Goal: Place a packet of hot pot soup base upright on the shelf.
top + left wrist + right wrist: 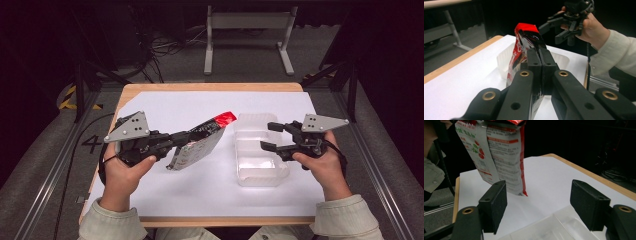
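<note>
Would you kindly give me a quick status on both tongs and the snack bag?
Left tongs shut on snack bag, held off the table. Right tongs open, nothing between them, above clear tray. Nothing in the way.

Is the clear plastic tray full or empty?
Empty: the clear plastic tray shows bare compartments in the high view, while the left gripper holds the snack bag beside it.

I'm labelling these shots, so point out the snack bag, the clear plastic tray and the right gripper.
snack bag (200,142), high view, printed back panel.
clear plastic tray (257,172), high view, near compartment floor.
right gripper (270,136), high view, midway between its open fingertips.
</note>
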`<state>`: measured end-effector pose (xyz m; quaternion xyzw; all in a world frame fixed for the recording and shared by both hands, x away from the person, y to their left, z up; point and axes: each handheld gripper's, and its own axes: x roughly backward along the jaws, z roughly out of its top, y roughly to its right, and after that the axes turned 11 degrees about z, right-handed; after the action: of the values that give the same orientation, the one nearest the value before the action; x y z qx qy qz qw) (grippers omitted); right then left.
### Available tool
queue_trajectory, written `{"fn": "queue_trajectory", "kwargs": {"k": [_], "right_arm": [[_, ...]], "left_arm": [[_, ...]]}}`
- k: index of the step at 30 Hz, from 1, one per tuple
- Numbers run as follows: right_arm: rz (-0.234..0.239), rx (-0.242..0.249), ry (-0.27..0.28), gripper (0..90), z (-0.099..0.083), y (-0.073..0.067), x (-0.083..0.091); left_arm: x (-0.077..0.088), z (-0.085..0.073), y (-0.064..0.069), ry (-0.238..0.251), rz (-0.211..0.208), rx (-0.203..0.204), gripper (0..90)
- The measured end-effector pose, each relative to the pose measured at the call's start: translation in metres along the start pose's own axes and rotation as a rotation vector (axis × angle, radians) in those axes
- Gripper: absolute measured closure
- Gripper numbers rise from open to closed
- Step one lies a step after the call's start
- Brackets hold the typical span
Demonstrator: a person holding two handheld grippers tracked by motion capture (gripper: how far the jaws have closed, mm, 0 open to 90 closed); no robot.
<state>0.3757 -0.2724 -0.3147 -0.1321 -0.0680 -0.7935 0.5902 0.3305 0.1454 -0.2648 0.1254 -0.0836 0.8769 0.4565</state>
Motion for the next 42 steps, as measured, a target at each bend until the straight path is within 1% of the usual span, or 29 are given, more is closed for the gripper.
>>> {"fn": "queue_trajectory", "kwargs": {"k": [3,6,9,10,13,15,23,24,27,29,30,31,34,36,38,42], "right_arm": [[0.027,0.021,-0.005,28.1,0.006,-0.002,-0.011],[0.044,0.038,-0.014,26.6,0.01,-0.003,-0.021],[0.057,0.049,-0.019,26.0,0.012,-0.005,-0.028],[0.061,0.055,-0.02,25.5,0.013,-0.005,-0.031],[0.079,0.068,-0.018,25.1,0.015,-0.007,-0.041],[0.086,0.074,-0.017,24.9,0.015,-0.007,-0.045],[0.122,0.087,-0.016,23.8,0.016,-0.008,-0.061],[0.136,0.092,-0.023,23.8,0.016,-0.008,-0.066],[0.151,0.099,-0.044,22.9,0.016,-0.009,-0.075],[0.155,0.108,-0.05,22.0,0.016,-0.01,-0.079],[0.166,0.113,-0.047,22.0,0.016,-0.01,-0.081],[0.181,0.114,-0.043,22.2,0.016,-0.011,-0.083],[0.199,0.129,-0.048,22.4,0.016,-0.011,-0.087],[0.215,0.133,-0.045,22.3,0.016,-0.01,-0.088],[0.235,0.142,-0.043,22.3,0.016,-0.01,-0.088],[0.264,0.17,-0.041,23.5,0.016,-0.01,-0.088]], "left_arm": [[-0.001,0.0,0.002,-0.003,-0.013,0.001,88.6],[-0.004,0.001,0.005,-0.011,-0.017,-0.01,88.6],[-0.005,0.002,0.007,-0.016,-0.024,-0.009,88.6],[-0.005,0.002,0.008,-0.014,-0.021,-0.011,88.6],[-0.007,0.003,0.011,-0.011,-0.036,-0.01,88.6],[-0.007,0.003,0.013,-0.016,-0.042,-0.021,88.6],[-0.008,0.004,0.017,-0.012,-0.066,-0.018,88.5],[-0.009,0.004,0.018,-0.011,-0.069,-0.019,88.6],[-0.009,0.005,0.02,-0.007,-0.069,-0.021,88.5],[-0.009,0.005,0.02,-0.006,-0.07,-0.022,88.6],[-0.009,0.004,0.019,-0.004,-0.073,-0.023,88.5],[-0.009,0.004,0.019,-0.004,-0.076,-0.026,88.6],[-0.008,0.005,0.018,0.002,-0.079,-0.034,88.6],[-0.008,0.004,0.019,0.009,-0.085,-0.026,88.6],[-0.007,0.004,0.018,0.015,-0.096,-0.029,88.6],[-0.008,0.004,0.018,0.014,-0.092,-0.03,88.6]]}}
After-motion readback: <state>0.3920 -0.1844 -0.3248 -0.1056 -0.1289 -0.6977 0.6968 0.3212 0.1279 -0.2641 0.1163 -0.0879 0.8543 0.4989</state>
